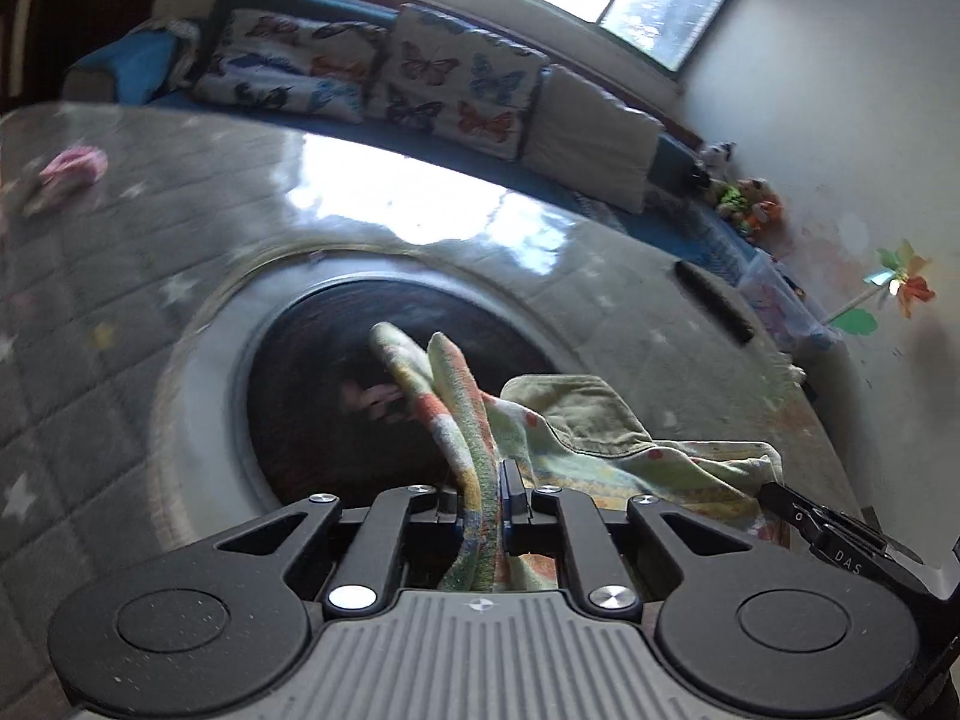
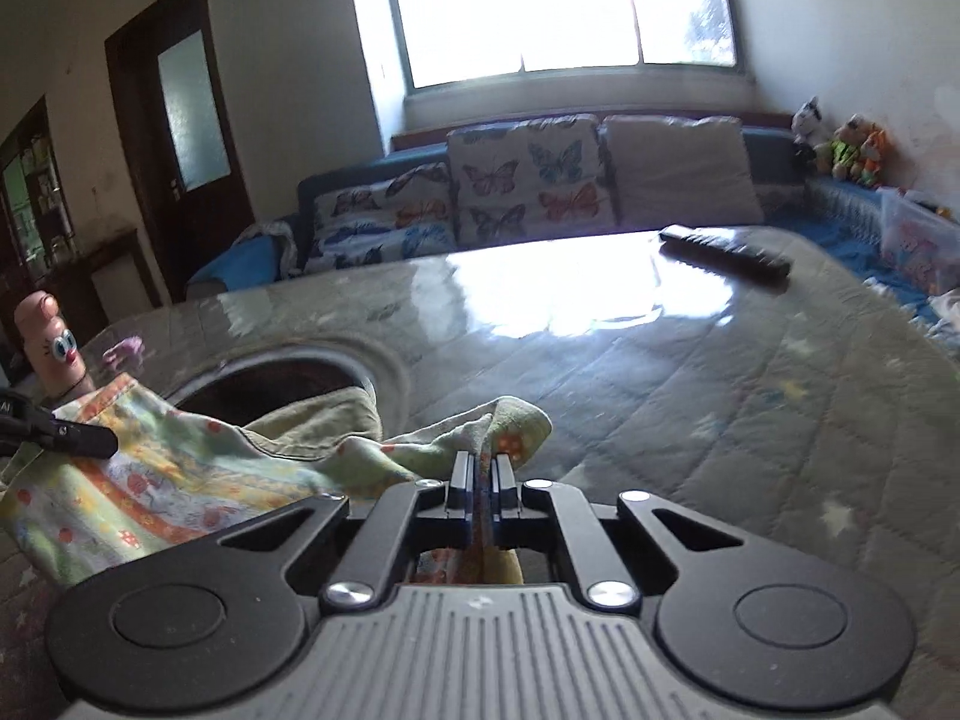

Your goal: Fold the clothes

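Note:
A small green garment (image 1: pixel 600 426) with orange and yellow print hangs between both grippers above the table. My left gripper (image 1: pixel 483 492) is shut on one bunched edge of it, the cloth rising in a fold beyond the pads. The right gripper shows at that view's right edge as a black finger (image 1: pixel 834 534) on the cloth. In the right wrist view the same garment (image 2: pixel 168 480) stretches to the left, and my right gripper (image 2: pixel 483 480) is shut on its near corner. The left gripper's finger (image 2: pixel 66 435) pinches the far edge there.
The table (image 2: pixel 690 396) has a glossy grey quilted cover with stars and a dark round opening (image 1: pixel 360 372) in its middle. A black remote (image 2: pixel 723 252) lies at the far right, a pink item (image 1: pixel 72 168) at the far left. A thumb-shaped toy (image 2: pixel 51 342) stands left. A sofa with butterfly cushions (image 2: pixel 528 180) lies behind.

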Available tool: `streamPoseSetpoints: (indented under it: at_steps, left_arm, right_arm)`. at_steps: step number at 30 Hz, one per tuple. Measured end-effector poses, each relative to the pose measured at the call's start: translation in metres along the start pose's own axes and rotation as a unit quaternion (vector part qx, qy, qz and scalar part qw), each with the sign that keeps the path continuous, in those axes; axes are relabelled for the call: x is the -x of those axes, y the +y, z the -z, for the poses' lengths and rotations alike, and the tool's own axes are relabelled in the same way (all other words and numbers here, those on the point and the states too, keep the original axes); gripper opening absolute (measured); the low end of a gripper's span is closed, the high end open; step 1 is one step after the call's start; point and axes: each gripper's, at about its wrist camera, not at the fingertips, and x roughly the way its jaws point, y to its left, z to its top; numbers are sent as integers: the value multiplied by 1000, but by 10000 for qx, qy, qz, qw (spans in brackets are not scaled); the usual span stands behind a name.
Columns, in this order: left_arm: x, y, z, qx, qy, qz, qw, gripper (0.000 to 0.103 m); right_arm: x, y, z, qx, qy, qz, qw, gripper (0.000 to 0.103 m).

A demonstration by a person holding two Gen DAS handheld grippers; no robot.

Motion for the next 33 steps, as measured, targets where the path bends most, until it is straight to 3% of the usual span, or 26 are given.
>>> streamPoseSetpoints:
  at_steps: [10,17,20,22,24,25,26,30,33]
  left_arm:
    - [-71,-119,-29,-856,143,821,9928,10]
    - [-121,-178,-31,-1307,378,1096,9846,10]
    - [-141,-188,-24,-1484,586,1079,9813,12]
    - [-152,-190,-17,-1597,677,853,9811,15]
    - [-157,-188,-14,-1678,700,665,9811,25]
    - [-157,-186,-15,-1704,682,588,9813,35]
    - [-158,-183,-15,-1729,664,510,9814,37]
    - [-157,-179,-23,-1727,472,407,9830,35]
    - [-161,-188,-27,-1760,485,599,9814,35]
  right_arm:
    - [44,-88,-22,-265,-451,1247,9908,4]
    - [56,-147,-22,-521,-447,1994,9775,4]
    - [48,-167,-11,-734,-279,2124,9740,4]
    - [40,-178,-2,-830,-100,2252,9707,5]
    - [34,-186,5,-972,72,2339,9674,7]
    - [33,-190,9,-1035,134,2382,9656,7]
    - [35,-191,10,-1067,97,2417,9644,9]
    - [42,-189,4,-1083,-76,2343,9661,9]
    - [32,-183,0,-1116,-36,1893,9756,9]
